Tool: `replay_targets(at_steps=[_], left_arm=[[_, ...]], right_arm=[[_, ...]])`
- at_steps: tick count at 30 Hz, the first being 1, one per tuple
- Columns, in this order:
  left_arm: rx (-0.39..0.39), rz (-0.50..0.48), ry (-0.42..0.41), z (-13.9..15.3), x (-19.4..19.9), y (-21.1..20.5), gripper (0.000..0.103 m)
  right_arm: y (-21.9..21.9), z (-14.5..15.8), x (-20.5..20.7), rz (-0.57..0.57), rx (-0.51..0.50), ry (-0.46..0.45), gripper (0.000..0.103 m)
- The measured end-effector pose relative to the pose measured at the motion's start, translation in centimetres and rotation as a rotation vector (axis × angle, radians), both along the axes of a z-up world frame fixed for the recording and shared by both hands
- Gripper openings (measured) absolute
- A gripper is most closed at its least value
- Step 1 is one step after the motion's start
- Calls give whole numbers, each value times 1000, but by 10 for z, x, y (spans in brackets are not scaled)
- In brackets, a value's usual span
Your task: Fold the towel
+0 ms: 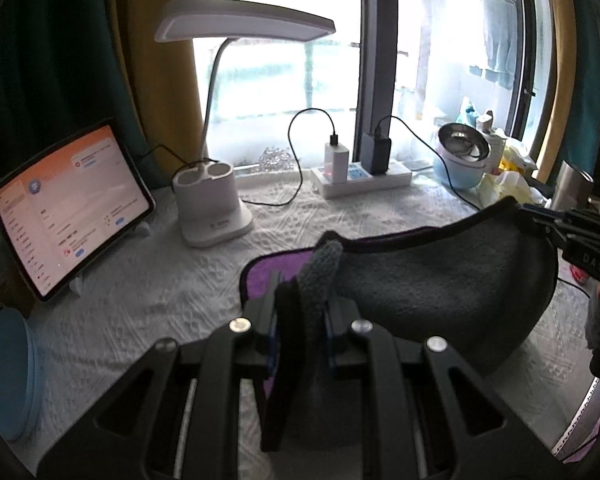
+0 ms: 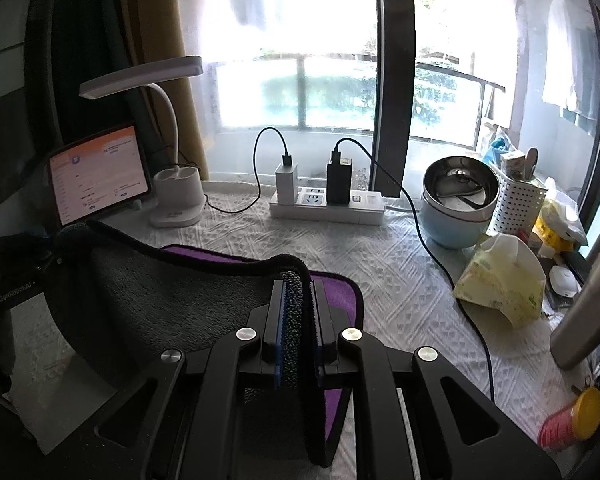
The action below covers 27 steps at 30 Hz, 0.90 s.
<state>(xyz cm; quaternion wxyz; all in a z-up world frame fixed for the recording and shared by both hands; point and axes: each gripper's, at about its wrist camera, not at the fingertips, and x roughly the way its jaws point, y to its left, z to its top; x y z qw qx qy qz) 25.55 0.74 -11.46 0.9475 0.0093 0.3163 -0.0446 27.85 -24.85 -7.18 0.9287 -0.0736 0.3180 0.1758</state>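
Observation:
The towel [image 1: 440, 280] is dark grey on one side and purple on the other, with a black hem. Its near edge is lifted off the table and sags between the two grippers; the purple side [image 2: 336, 292] still lies flat beneath. My left gripper [image 1: 300, 280] is shut on the towel's left corner, which pokes up between the fingers. My right gripper [image 2: 298, 284] is shut on the right corner. The right gripper also shows at the right edge of the left wrist view [image 1: 560, 228], and the left gripper at the left edge of the right wrist view [image 2: 40, 256].
A white textured cloth [image 2: 400, 280] covers the table. A tablet [image 1: 68, 208], a desk lamp [image 1: 212, 208] and a power strip [image 1: 364, 178] with chargers stand at the back. A blue bowl pot [image 2: 456, 208], a yellow tissue pack [image 2: 504, 276], a steel bottle [image 2: 588, 300] and a red jar [image 2: 572, 416] crowd the right.

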Motion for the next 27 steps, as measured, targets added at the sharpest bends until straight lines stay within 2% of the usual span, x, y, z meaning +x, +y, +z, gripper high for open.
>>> replay_targets(at_steps=[27], left_arm=[[7, 5, 58, -36, 89, 9, 17]], right_arm=[[12, -39, 85, -16, -17, 50, 12]])
